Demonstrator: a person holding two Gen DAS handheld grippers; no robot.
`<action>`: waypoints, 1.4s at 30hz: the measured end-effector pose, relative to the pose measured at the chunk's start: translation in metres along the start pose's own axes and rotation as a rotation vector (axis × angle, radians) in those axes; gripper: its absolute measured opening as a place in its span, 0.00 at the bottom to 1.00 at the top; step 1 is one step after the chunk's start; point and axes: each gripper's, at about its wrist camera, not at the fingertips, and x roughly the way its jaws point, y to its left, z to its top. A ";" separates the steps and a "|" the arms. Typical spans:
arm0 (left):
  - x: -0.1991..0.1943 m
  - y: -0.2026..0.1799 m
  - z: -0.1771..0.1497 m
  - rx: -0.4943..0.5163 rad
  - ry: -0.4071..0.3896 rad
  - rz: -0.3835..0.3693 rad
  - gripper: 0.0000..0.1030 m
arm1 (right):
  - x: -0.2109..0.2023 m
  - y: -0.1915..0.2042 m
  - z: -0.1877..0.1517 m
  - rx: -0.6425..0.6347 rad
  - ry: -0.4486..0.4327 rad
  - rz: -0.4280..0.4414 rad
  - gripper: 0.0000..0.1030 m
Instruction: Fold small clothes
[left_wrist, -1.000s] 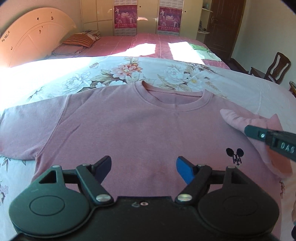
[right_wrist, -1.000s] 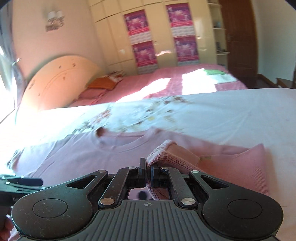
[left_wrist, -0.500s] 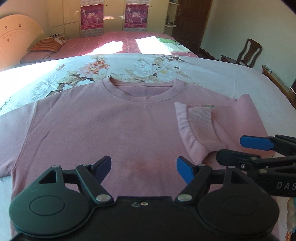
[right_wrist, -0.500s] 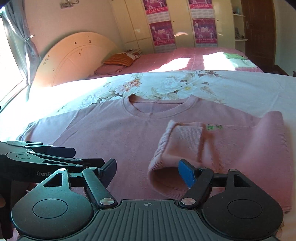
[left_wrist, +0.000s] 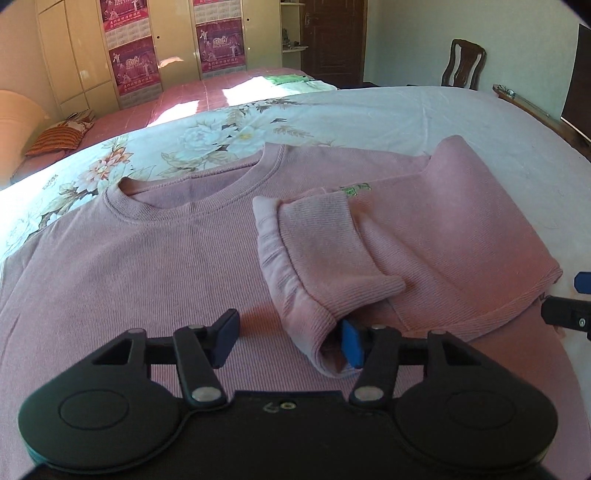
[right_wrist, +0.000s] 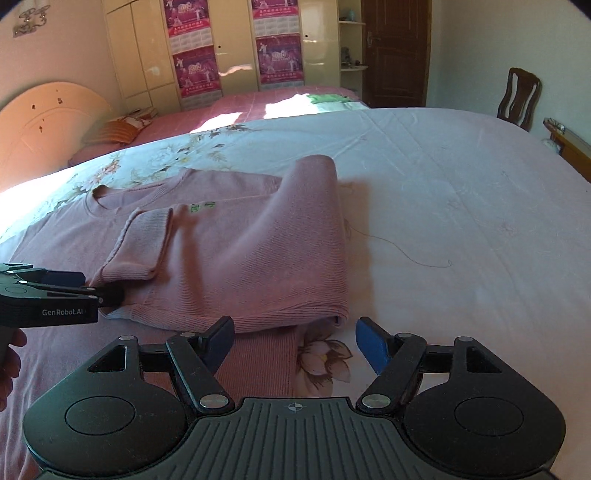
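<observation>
**Sleeve folded in, left gripper closing at the cuff**

Landmark: the pink sweater (left_wrist: 155, 266), lying flat on the floral sheet (left_wrist: 207, 136) with its neckline away from the cameras. Left of the sweater's folded part, the left gripper (left_wrist: 288, 341) is working at the cuff (left_wrist: 314, 258) of the sleeve that is lying across the chest. Its jaws have just been closing; they are standing partly apart, the right pad tucked into the cuff's open end, the left pad on bare chest fabric, not yet pinching. At the sweater's right hem corner, the right gripper (right_wrist: 295, 341) is hovering with jaws wide apart and empty, straddling the folded edge.

Risks, as judged: closing here is likely to catch only one layer of the cuff, or to nip the chest fabric beneath, dragging the body and spoiling the fold. Lifting the cuff may also unroll the loosely lying sleeve. A loose thread (right_wrist: 406, 251) is lying on the sheet just right of the sweater and could snag.

Writing: "GenRobot.AI" is showing on the left gripper's body in the right wrist view; a small green mark near the shoulder seam is unreadable.
</observation>
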 end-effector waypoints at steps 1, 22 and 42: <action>0.001 0.000 0.001 -0.010 -0.019 -0.011 0.44 | 0.002 -0.003 -0.002 0.007 0.005 0.000 0.71; -0.051 0.111 -0.015 -0.392 -0.231 0.082 0.10 | 0.035 0.010 0.009 0.032 0.004 0.040 0.20; -0.062 0.136 -0.024 -0.431 -0.234 0.146 0.58 | 0.023 -0.007 0.041 0.093 -0.054 0.075 0.43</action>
